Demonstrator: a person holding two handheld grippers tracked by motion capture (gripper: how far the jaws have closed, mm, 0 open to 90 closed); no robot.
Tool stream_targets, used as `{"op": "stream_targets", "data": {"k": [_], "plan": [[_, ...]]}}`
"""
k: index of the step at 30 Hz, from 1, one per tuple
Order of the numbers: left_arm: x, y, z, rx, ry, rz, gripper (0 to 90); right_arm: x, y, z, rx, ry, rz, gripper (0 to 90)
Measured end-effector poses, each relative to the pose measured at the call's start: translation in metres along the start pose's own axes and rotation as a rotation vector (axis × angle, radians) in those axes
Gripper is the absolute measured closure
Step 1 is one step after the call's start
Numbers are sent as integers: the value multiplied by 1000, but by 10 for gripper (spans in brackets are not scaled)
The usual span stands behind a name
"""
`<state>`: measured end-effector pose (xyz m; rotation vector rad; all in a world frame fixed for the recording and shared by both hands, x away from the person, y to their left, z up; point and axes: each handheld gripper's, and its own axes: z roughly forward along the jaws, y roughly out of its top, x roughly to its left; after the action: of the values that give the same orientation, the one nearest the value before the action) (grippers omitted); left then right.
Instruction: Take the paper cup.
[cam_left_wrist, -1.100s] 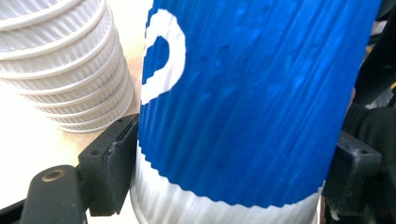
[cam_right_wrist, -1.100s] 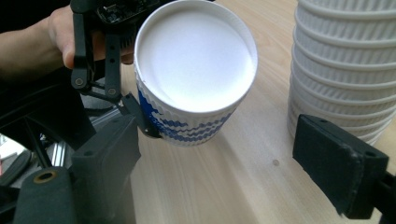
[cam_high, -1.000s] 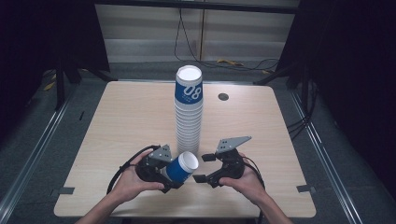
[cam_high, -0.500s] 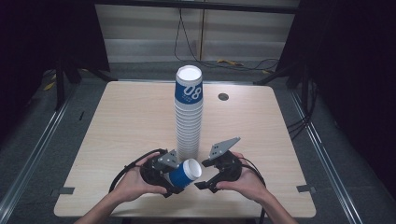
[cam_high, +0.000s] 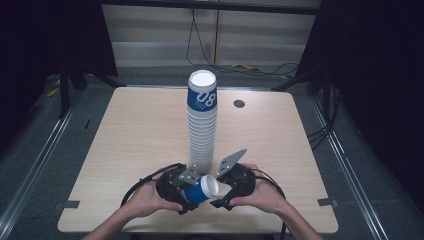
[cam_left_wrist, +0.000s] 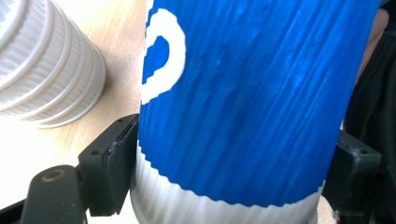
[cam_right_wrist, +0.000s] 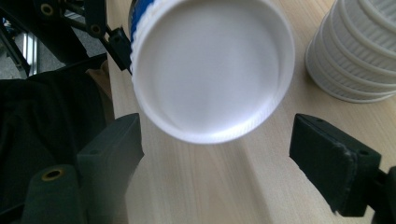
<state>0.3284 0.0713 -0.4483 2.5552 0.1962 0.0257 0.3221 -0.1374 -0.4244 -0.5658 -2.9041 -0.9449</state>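
The left tool clamps a blue cup on its side, low over the desk's near edge. The right tool faces its white mouth, jaws just opened further and apart, touching nothing. Just behind stands the tall cup stack.

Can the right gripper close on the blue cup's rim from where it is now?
Probably yes: the right gripper stands open, the blue cup faces it mouth-first just beyond the pads, nothing between; the left gripper holds its body.
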Motion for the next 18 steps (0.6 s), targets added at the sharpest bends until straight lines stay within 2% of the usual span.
{"op": "stream_targets", "data": {"k": [6,8,10,14,17,18], "plan": [[-3,5,1,5,15,22,181,2,2,3,10,14,-11,177],[-4,7,1,10,18,34,181,2,2,2,-3,15,-11,229],[-5,9,0,25,26,54,181,2,3,2,-10,21,-11,206],[-8,10,2,29,19,49,181,3,3,2,-4,18,-6,201],[-8,11,4,68,22,81,181,3,5,5,-1,31,-14,202],[-10,11,6,61,24,68,181,4,6,5,-1,28,-24,209]]}}
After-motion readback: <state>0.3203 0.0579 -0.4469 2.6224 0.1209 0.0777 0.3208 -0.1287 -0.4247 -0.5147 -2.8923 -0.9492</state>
